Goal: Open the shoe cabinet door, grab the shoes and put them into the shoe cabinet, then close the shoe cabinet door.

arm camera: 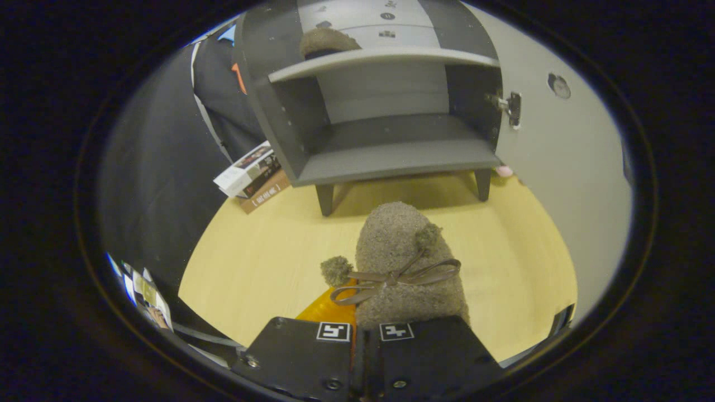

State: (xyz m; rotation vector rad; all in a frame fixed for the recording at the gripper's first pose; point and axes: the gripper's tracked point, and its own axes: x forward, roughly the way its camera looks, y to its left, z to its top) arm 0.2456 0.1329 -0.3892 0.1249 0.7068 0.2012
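We see the gripper [366,335] with its jaws drawn close together, pinching the heel of a fuzzy brown slipper [403,262] whose toe points away from them. Beyond the slipper stands the shoe cabinet [385,162], its door [558,167] swung open. A second slipper [327,42] rests on the cabinet's upper shelf

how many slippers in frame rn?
2. One fuzzy brown bow-and-pompom slipper is held in the gripper, above the wooden floor. Another sits on the open grey shoe cabinet's upper shelf, partly hidden.
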